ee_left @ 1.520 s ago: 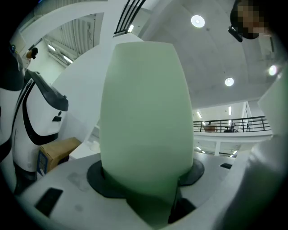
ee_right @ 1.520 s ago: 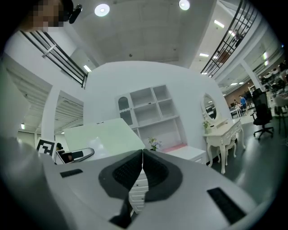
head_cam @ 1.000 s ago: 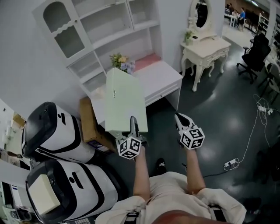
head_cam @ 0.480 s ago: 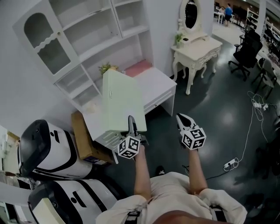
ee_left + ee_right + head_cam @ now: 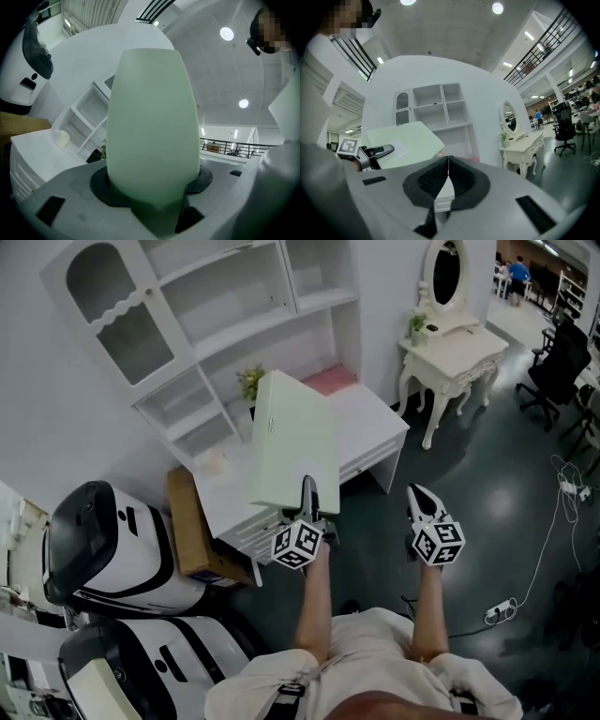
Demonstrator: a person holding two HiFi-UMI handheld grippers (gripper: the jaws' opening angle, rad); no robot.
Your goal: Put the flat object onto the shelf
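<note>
Left gripper is clamped on the bottom edge of the pale green flat panel, which is held up in front of the white desk and shelf unit, with a small plant peeking out behind it. Right gripper is closed and empty, over open dark floor. The panel pretty much fills the left gripper view, while the right gripper view catches it from the side.

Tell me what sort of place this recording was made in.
Probably a large lab or test hall dressed with home furniture: a white desk-and-shelf unit and a mirrored dressing table stand on an open dark floor near office chairs, with a railed upper gallery overhead.
</note>
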